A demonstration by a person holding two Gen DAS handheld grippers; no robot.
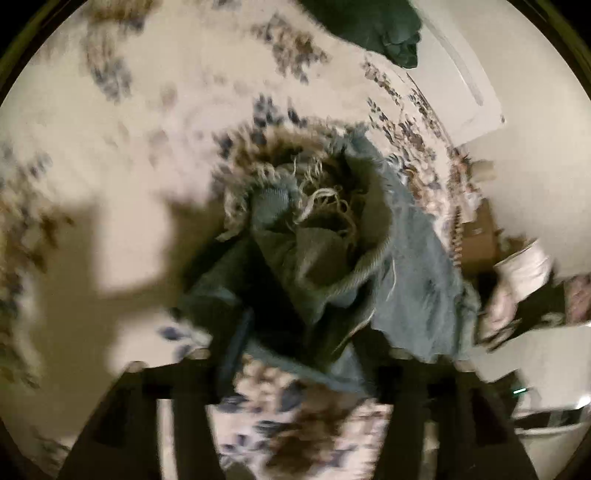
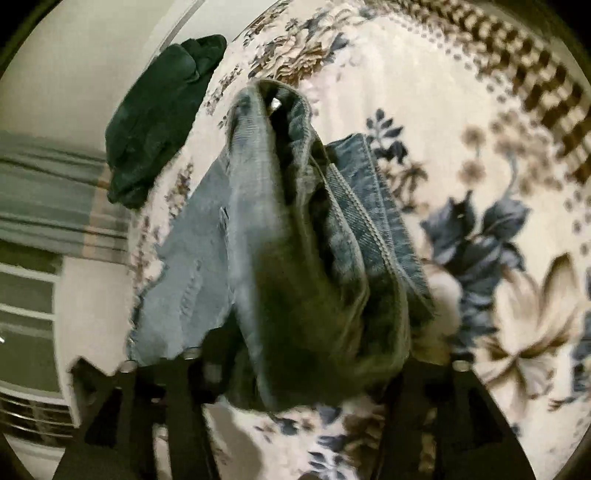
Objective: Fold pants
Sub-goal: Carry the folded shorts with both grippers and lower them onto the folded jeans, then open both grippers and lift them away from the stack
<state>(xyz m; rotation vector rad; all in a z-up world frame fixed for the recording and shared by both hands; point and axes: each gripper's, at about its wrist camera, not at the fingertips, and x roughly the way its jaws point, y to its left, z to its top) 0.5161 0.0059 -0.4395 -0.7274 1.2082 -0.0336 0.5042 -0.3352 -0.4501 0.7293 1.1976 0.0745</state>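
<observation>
The pants are light blue jeans. In the left wrist view the jeans point(image 1: 332, 266) hang bunched from my left gripper point(image 1: 295, 369), frayed hem ends showing, above a floral bedspread point(image 1: 110, 129). The left jaws stand close on the denim. In the right wrist view the jeans point(image 2: 295, 258) hang from my right gripper point(image 2: 306, 373), with the waistband and a metal button at the far end. The right jaws are closed on a thick fold of denim. Both views are blurred by motion.
A dark green garment point(image 1: 384, 29) lies at the bed's far edge, also in the right wrist view point(image 2: 162, 122). A person's arm in a white sleeve point(image 1: 517, 273) is at right. A striped blanket point(image 2: 51, 199) and white furniture point(image 2: 26, 306) stand left of the bed.
</observation>
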